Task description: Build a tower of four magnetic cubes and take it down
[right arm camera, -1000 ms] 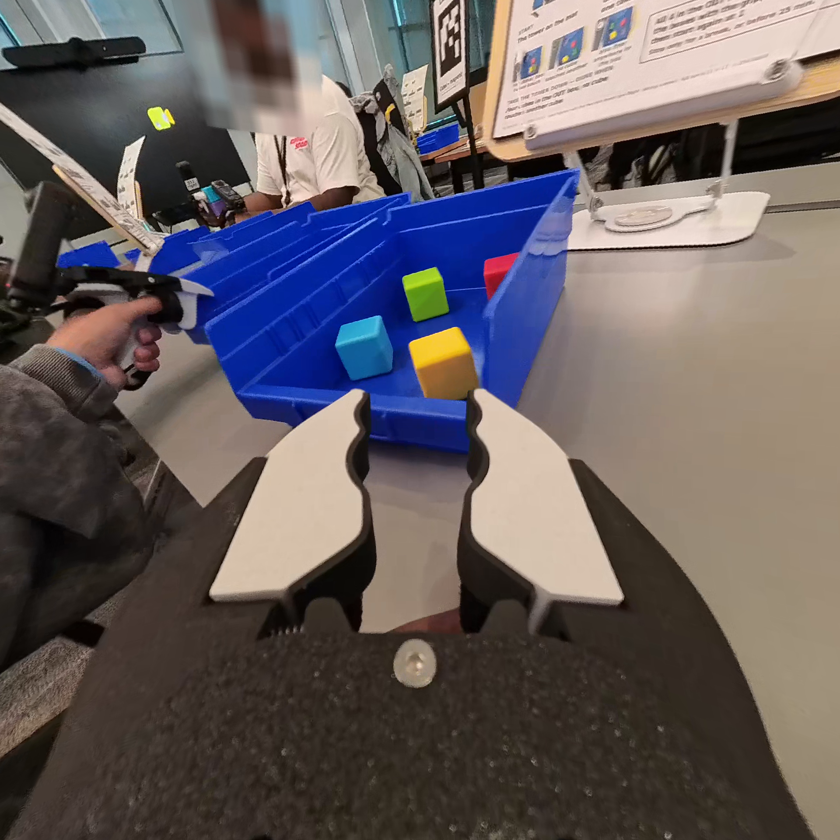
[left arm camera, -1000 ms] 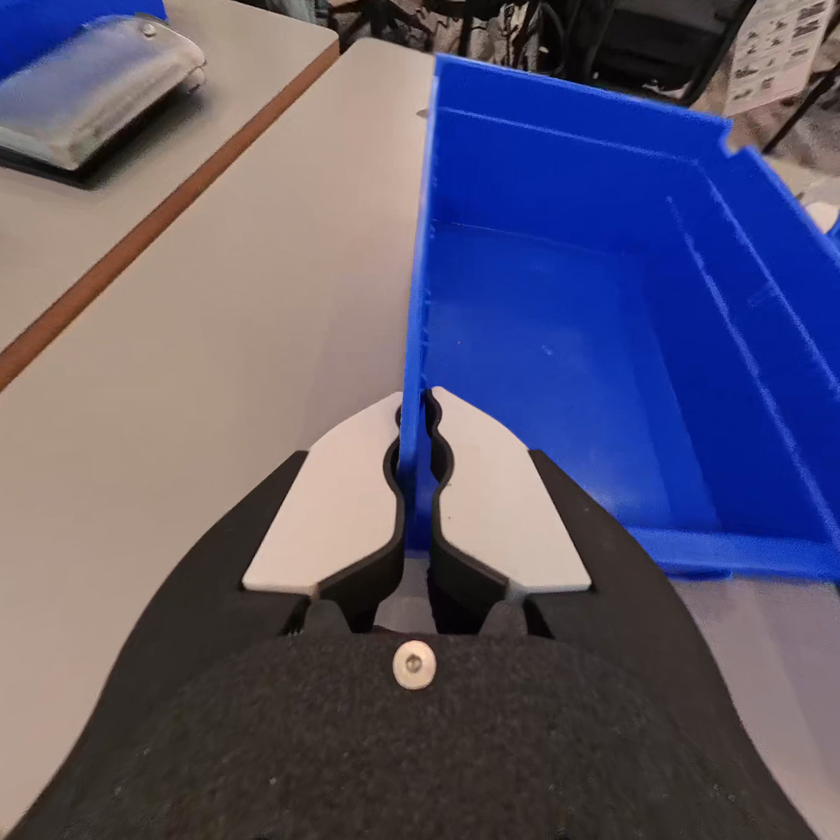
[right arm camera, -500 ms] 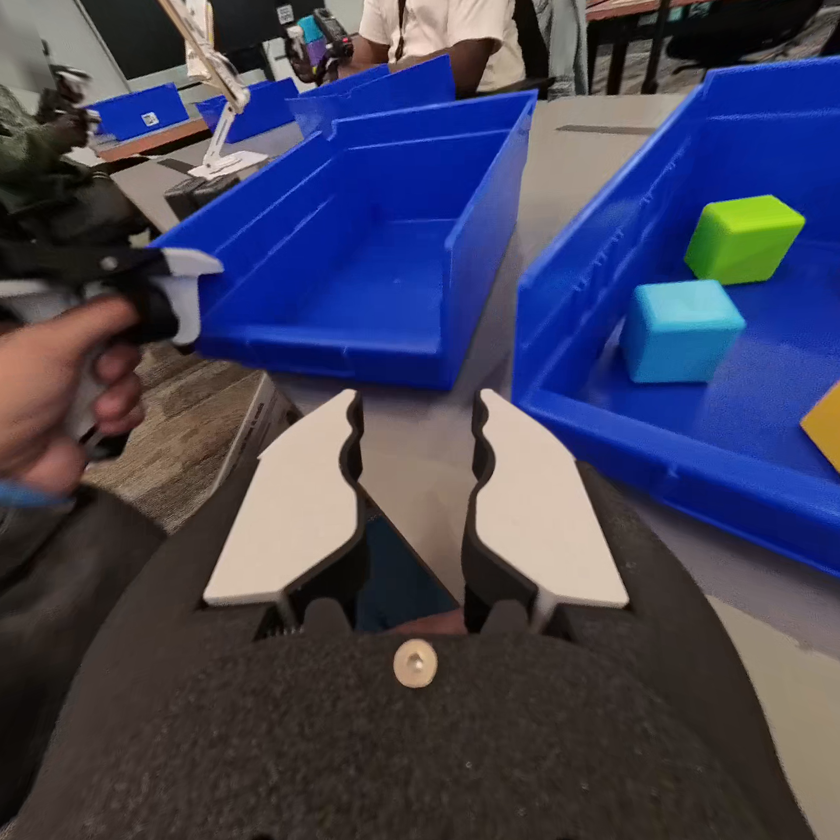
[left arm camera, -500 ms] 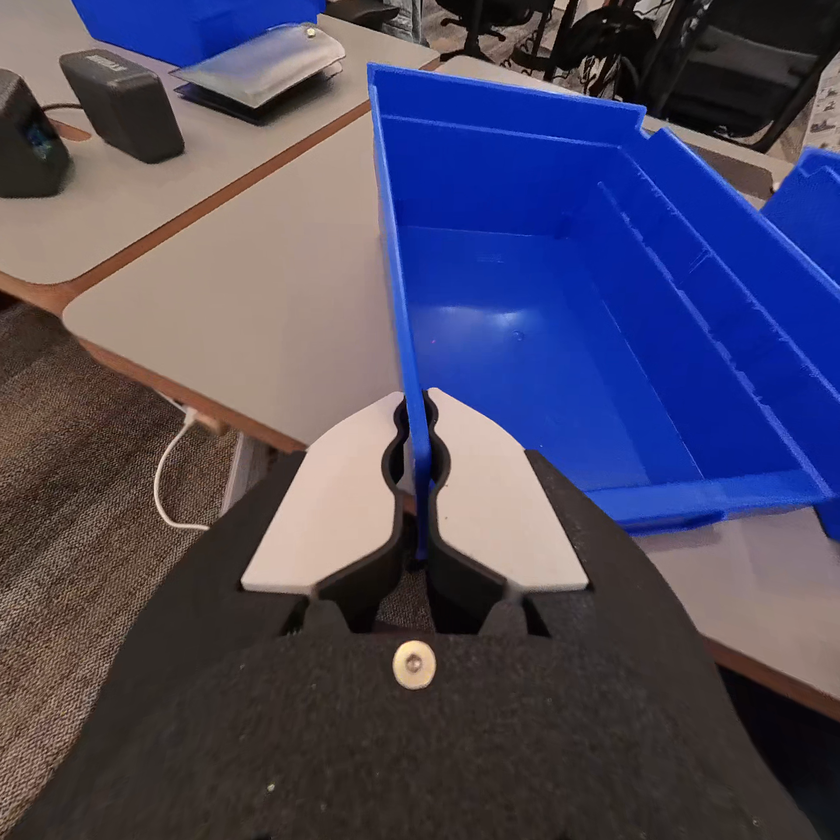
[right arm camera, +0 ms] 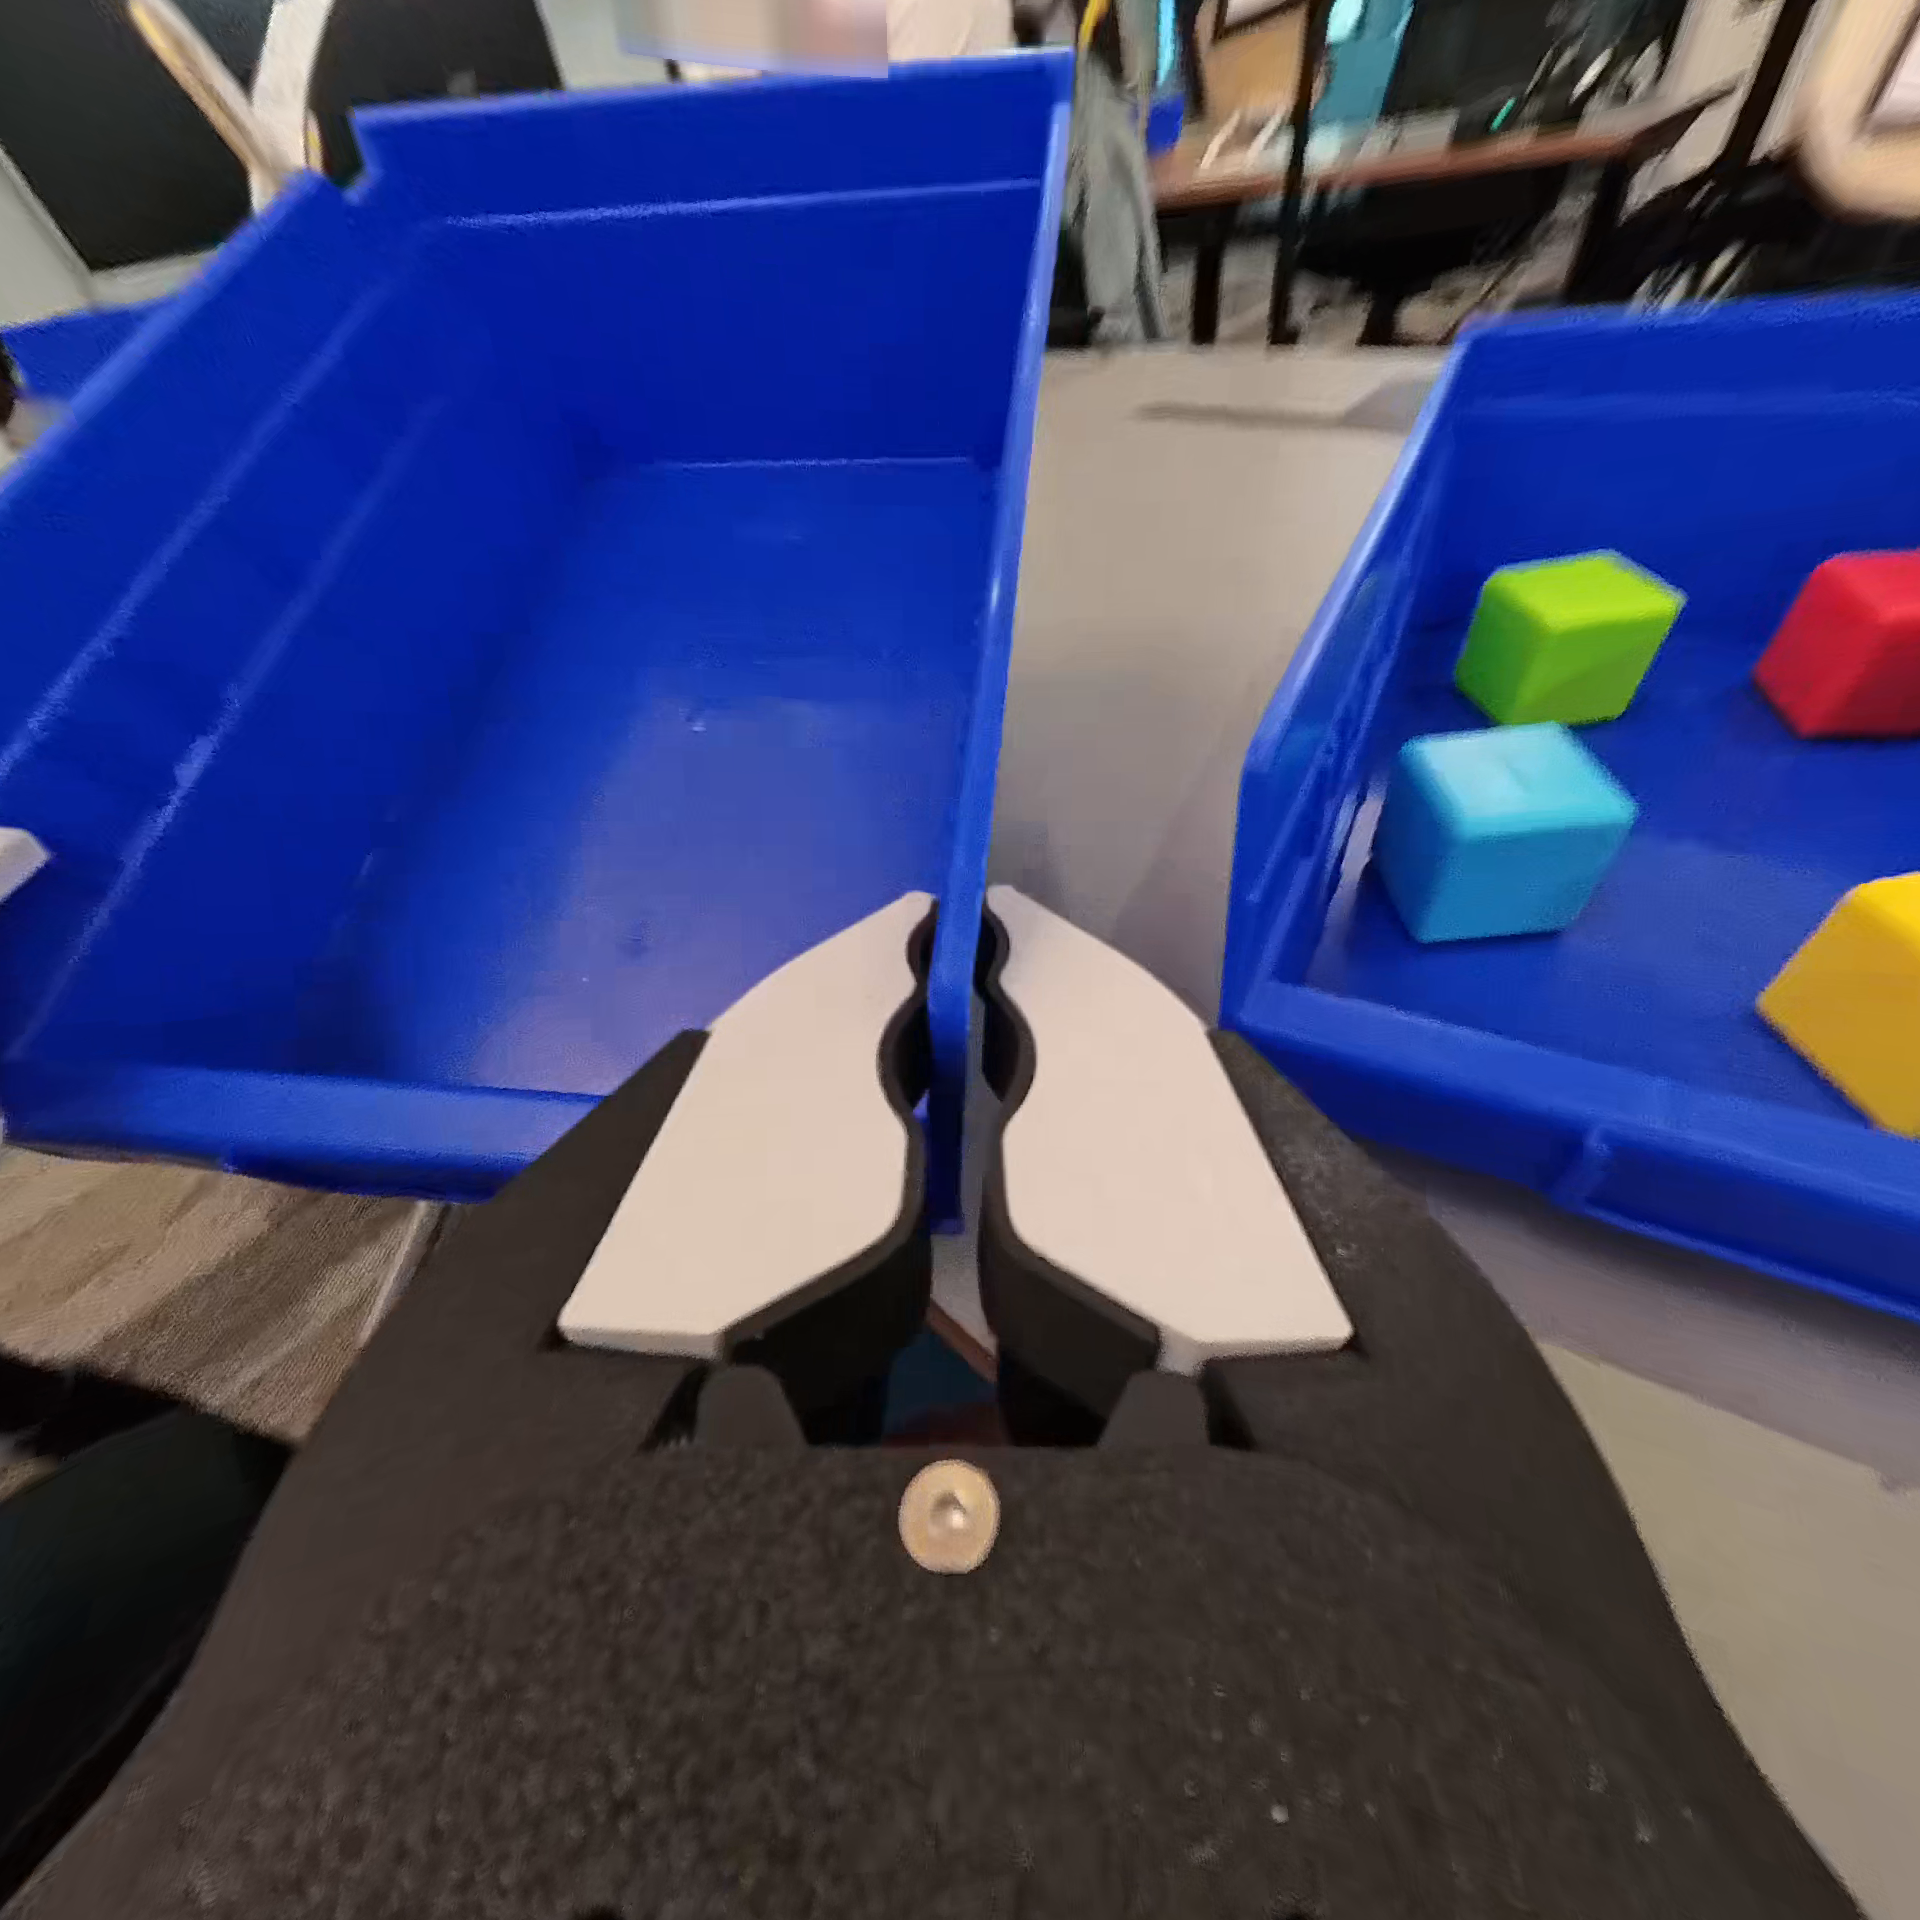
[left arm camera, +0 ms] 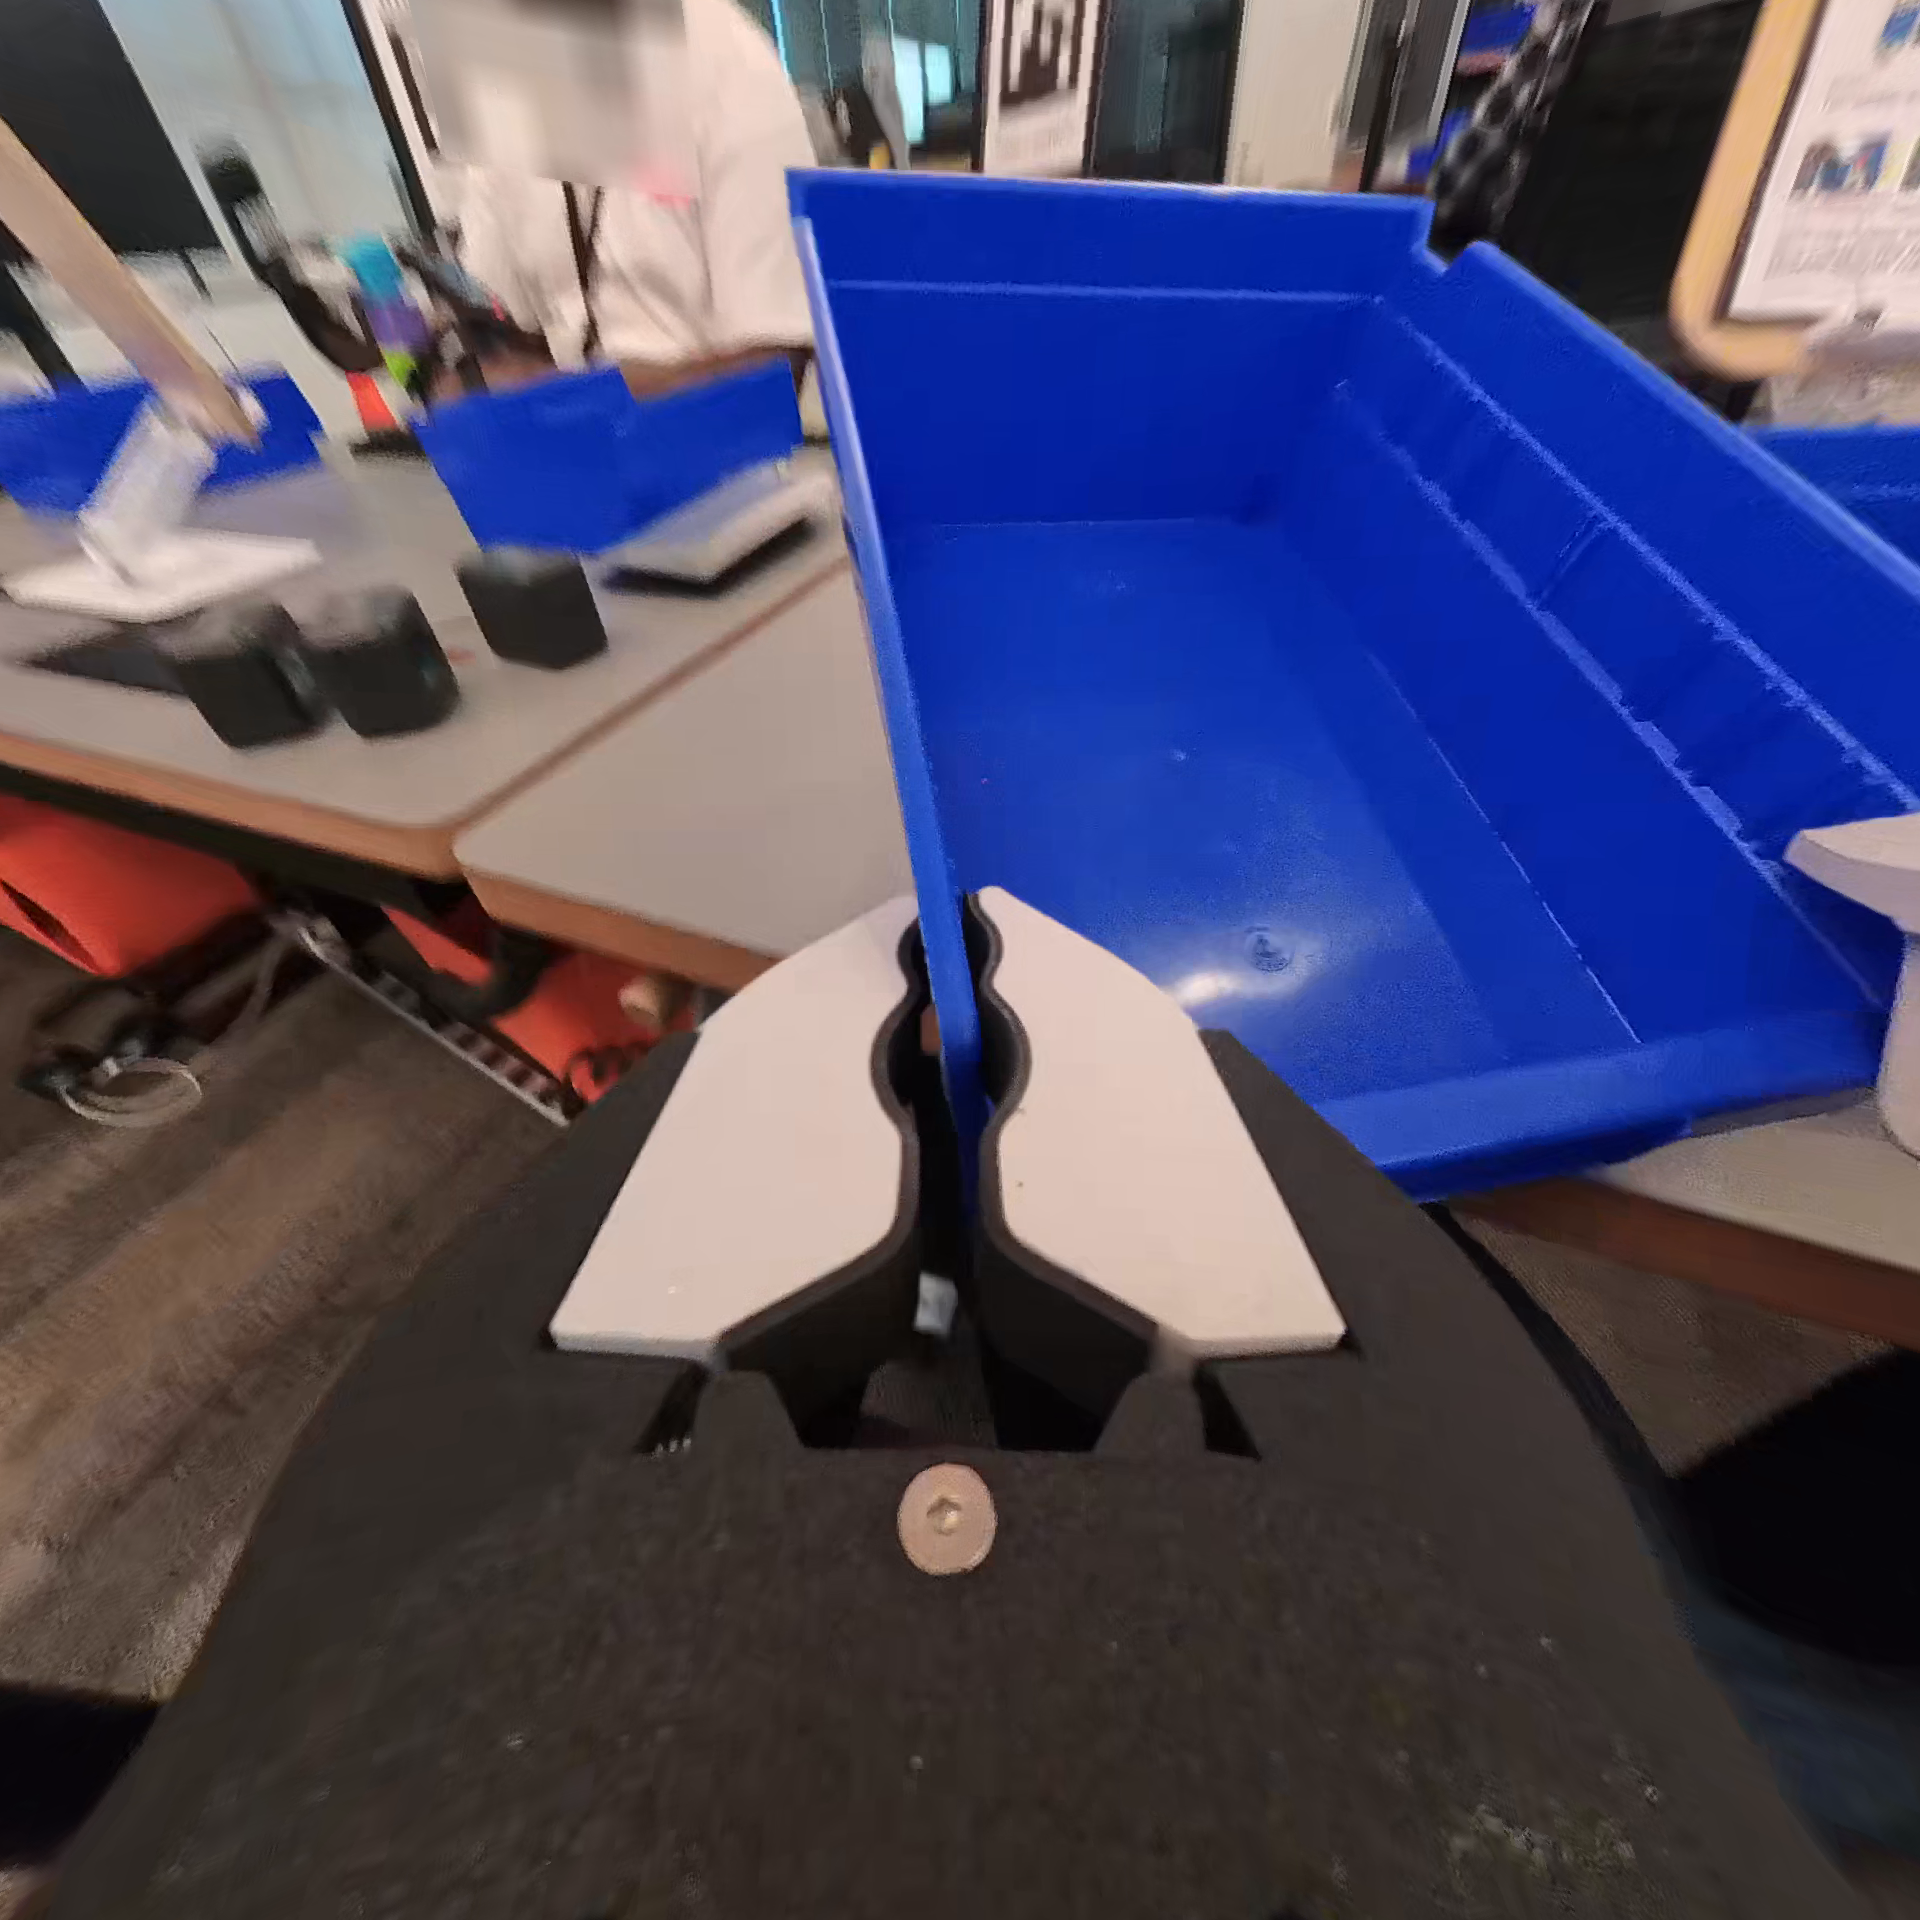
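Change since half a second ago: the right tongs (right arm camera: 961, 914), then apart and free, now clamp the right wall of the empty bin (right arm camera: 520, 675). The left tongs (left arm camera: 948, 914) stay clamped on its left wall. The view over the bin now reaches a person and farther desks.

Edges and room: the bin's near end overhangs the worktop (left arm camera: 707, 790) edge, with carpet below. A strip of bare worktop separates it from the second bin (right arm camera: 1455, 1091) on the right. In the left wrist view the right tongs' pale tip shows at the far right, touching the bin wall.

Cubes: the green cube (right arm camera: 1564, 639), red cube (right arm camera: 1849, 644), cyan cube (right arm camera: 1501, 831) and yellow cube (right arm camera: 1860, 1003) lie apart on the second bin's floor, unstacked.

Surroundings: black boxes (left arm camera: 384, 665) on the neighbouring desk to the left; more blue bins (left arm camera: 603, 457) beyond, blurred.
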`<action>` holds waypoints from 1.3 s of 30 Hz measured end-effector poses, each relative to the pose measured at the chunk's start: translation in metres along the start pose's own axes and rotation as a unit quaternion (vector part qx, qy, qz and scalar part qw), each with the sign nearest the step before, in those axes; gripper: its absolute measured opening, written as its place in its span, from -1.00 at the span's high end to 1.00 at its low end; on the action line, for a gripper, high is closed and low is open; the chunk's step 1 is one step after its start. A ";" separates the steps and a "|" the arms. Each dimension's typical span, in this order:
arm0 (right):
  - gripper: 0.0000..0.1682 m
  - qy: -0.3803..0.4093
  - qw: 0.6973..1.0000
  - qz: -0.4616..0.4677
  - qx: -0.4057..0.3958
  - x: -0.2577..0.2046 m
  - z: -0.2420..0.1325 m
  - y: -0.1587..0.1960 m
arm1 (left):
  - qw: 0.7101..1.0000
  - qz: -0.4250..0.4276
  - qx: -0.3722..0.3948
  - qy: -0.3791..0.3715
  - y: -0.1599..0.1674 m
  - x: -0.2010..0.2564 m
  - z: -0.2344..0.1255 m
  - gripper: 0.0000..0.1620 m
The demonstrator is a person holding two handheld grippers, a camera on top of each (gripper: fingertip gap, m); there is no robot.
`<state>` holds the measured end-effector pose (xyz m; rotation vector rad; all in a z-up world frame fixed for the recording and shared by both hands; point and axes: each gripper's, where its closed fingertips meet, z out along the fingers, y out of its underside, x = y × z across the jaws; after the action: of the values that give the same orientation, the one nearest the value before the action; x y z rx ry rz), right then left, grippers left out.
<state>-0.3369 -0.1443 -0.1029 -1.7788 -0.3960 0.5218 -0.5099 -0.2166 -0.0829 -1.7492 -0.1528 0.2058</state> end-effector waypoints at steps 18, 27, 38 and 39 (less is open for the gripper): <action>0.96 0.298 0.938 -0.011 0.174 0.293 -0.198 -0.174 | 0.954 -0.006 0.164 0.251 -0.177 0.344 0.026 0.95; 0.97 0.393 0.917 0.063 0.000 0.468 -0.282 -0.072 | 0.928 0.002 -0.015 0.372 -0.083 0.558 0.032 0.94; 0.95 0.352 0.919 0.161 -0.068 0.540 -0.299 0.015 | 0.908 0.027 -0.116 0.402 0.002 0.630 0.016 0.84; 0.96 0.343 0.922 0.164 -0.064 0.543 -0.297 0.014 | 0.909 0.028 -0.114 0.400 0.002 0.630 0.015 0.83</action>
<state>0.2801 -0.1073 -0.1293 -2.0345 0.3721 0.0704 0.1014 -0.0663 -0.1208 -1.9362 0.4907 -0.5154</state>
